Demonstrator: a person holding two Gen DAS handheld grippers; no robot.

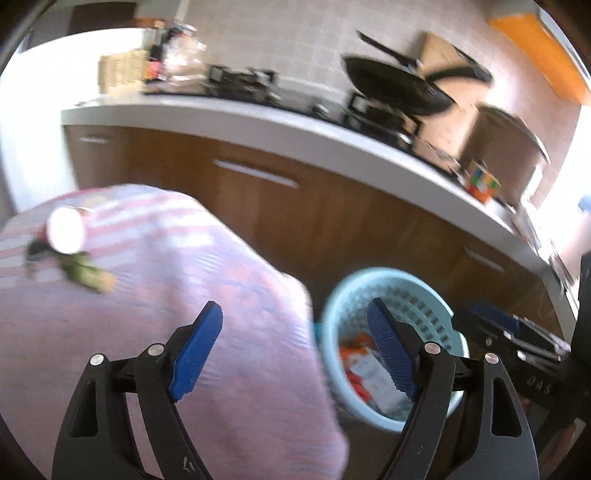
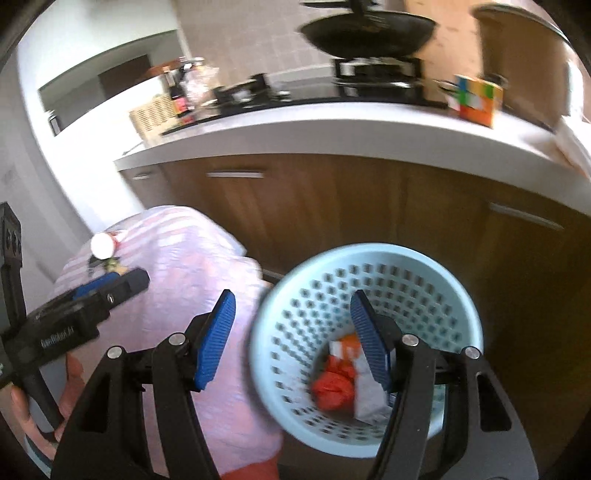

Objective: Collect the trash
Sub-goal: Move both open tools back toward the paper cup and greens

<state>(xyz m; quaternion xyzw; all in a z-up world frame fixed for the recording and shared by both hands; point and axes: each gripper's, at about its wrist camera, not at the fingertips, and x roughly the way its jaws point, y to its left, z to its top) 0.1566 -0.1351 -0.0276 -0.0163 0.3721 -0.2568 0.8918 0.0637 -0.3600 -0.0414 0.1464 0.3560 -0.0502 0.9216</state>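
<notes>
A light blue perforated trash basket (image 2: pixel 436 280) stands on the floor beside a pink-striped covered table (image 2: pixel 192 280); it also shows in the left wrist view (image 1: pixel 347 295). Inside lie a red crumpled wrapper (image 2: pixel 332 387) and white and orange packaging (image 1: pixel 373 373). On the table's far end lie a white cup (image 1: pixel 65 229) and green-yellow scraps (image 1: pixel 88 275). My left gripper (image 1: pixel 295 317) is open and empty over the table edge and basket. My right gripper (image 2: pixel 293 306) is open and empty above the basket. The left gripper also shows in the right wrist view (image 2: pixel 107 286).
A white kitchen counter (image 1: pixel 258 125) over brown cabinets (image 1: pixel 258 206) runs behind. On it stand a stove with a black wok (image 2: pixel 369 33), a colourful cube (image 2: pixel 476 98), bottles (image 2: pixel 181 92) and a pot (image 2: pixel 524 55).
</notes>
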